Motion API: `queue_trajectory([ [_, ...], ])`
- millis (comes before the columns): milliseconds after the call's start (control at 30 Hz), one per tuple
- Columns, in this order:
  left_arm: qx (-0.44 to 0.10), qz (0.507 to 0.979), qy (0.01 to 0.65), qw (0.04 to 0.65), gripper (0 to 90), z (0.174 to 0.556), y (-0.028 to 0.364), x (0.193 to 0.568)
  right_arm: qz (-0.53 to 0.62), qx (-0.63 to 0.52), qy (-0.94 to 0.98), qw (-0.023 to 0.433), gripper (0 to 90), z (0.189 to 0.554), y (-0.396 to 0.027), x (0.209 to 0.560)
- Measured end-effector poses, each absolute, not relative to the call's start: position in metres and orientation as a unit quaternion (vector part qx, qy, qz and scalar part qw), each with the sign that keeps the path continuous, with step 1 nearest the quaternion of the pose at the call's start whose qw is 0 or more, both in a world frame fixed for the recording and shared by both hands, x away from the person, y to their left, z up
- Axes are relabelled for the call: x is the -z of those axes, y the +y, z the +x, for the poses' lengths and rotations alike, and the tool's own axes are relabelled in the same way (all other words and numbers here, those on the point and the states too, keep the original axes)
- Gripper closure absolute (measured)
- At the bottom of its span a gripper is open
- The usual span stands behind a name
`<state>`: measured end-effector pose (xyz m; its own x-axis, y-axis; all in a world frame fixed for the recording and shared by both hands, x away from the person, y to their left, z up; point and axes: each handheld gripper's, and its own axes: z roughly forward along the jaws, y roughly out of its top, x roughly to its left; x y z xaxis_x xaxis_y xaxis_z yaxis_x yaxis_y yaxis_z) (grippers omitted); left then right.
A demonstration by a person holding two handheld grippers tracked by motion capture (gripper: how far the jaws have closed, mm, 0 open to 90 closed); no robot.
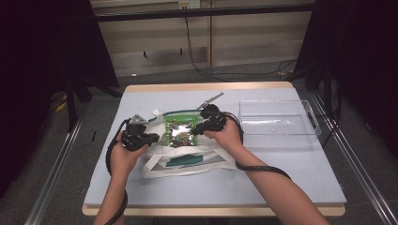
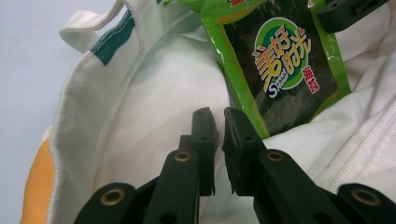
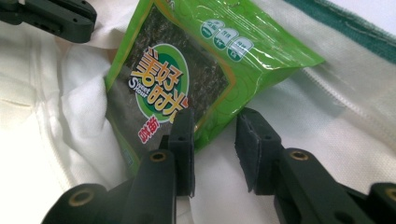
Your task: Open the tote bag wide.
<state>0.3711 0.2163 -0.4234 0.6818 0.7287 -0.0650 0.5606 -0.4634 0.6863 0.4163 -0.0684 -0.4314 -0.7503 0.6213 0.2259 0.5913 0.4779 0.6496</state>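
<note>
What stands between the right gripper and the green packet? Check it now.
Nothing visible. The right gripper is open, with the packet directly ahead and its lower edge at the jaw tips. The packet sticks partway out of the bag, whose cloth lies beneath and around it, not in front.

Grey floor, pale panelled wall

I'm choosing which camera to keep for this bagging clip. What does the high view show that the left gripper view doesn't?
High view alone: the clear plastic bin at the table's right, the metal clip behind the bag, both hands, and the right gripper beside the packet.

Left gripper view alone: the packet's printed logo, the bag's orange patch, and the left gripper with its jaws nearly shut on bag cloth.

Both: the white tote bag and the green snack packet sticking out of it.
</note>
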Motion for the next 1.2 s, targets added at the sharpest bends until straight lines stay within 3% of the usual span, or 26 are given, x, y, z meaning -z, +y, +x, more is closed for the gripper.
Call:
queue_trajectory([
  [167,-0.121,0.844,0.380,0.357,82.0,0.370,0.217,0.423,0.363,-0.371,0.855,0.005,75.6,0.416,-0.067,0.429],
  [267,-0.120,0.843,0.380,0.361,81.3,0.370,0.217,0.423,0.355,-0.371,0.858,0.006,86.1,0.415,-0.069,0.427],
  [500,-0.113,0.844,0.379,0.363,80.2,0.370,0.216,0.422,0.353,-0.375,0.857,0.001,88.9,0.414,-0.073,0.427],
  [800,-0.118,0.845,0.376,0.362,80.0,0.371,0.216,0.423,0.371,-0.382,0.846,0.005,67.8,0.420,-0.075,0.427],
  [967,-0.120,0.848,0.372,0.358,80.5,0.371,0.217,0.423,0.362,-0.392,0.846,0.000,67.5,0.426,-0.071,0.425],
  [1200,-0.120,0.847,0.374,0.359,80.7,0.370,0.217,0.423,0.360,-0.389,0.848,0.005,58.2,0.433,-0.063,0.423],
])
